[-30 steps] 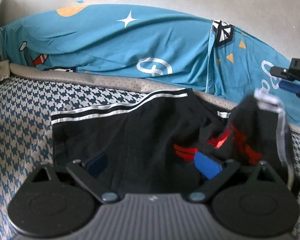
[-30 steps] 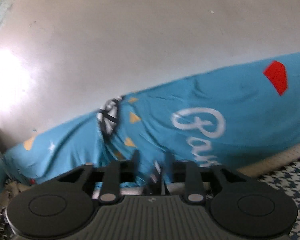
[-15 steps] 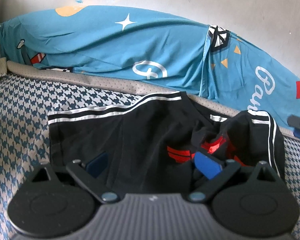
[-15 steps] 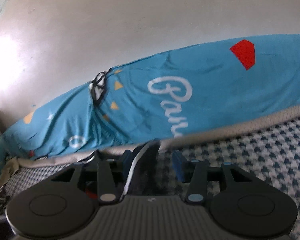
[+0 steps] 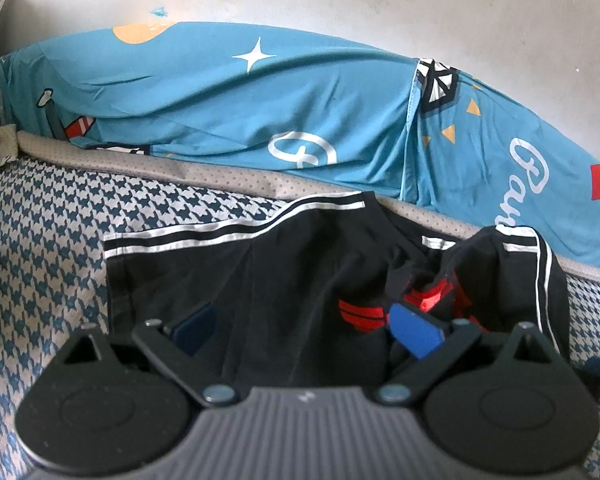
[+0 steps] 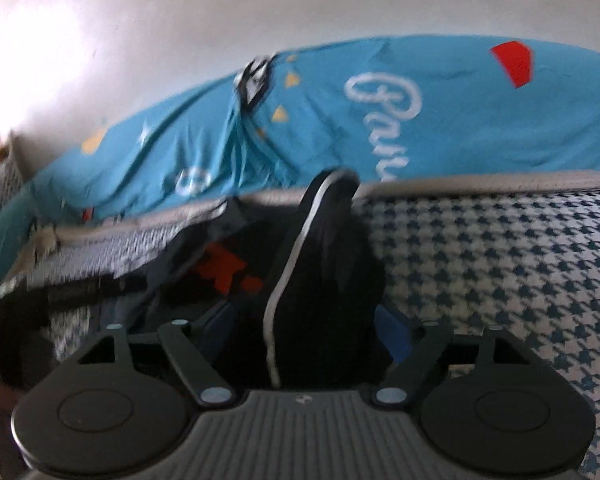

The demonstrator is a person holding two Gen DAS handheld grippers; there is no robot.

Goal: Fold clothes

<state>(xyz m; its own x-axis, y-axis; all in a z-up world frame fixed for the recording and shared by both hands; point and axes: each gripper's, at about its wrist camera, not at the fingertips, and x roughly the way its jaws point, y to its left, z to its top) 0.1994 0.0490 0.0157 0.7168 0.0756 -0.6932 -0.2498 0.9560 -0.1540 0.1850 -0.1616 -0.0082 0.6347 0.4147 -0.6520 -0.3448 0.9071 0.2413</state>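
Left gripper (image 5: pixel 306 330) is seen spread wide, nothing pinched, with the black garment (image 5: pixel 260 280) lying flat between and just ahead of its blue fingers (image 5: pixel 416 330). Right gripper (image 6: pixel 304 334) is seen parted too, a raised bunch of the same garment (image 6: pixel 324 272) standing in the gap; whether the pads are actually touching the cloth cannot be told, as that view is blurred.

The garment is laid out on the bed (image 5: pixel 40 240), hard against its far edge, where the blue printed quilt (image 5: pixel 220 100) is heaped. Its white-striped hem (image 5: pixel 228 232) runs left to right, so the long axis is taken to lie across both grippers. The left half is flat; the right end is humped up, red print (image 5: pixel 360 312) showing in the crumple.

The bunched end lies nearer the right gripper, so any fold is judged to turn on that end being carried leftward over the flat half.
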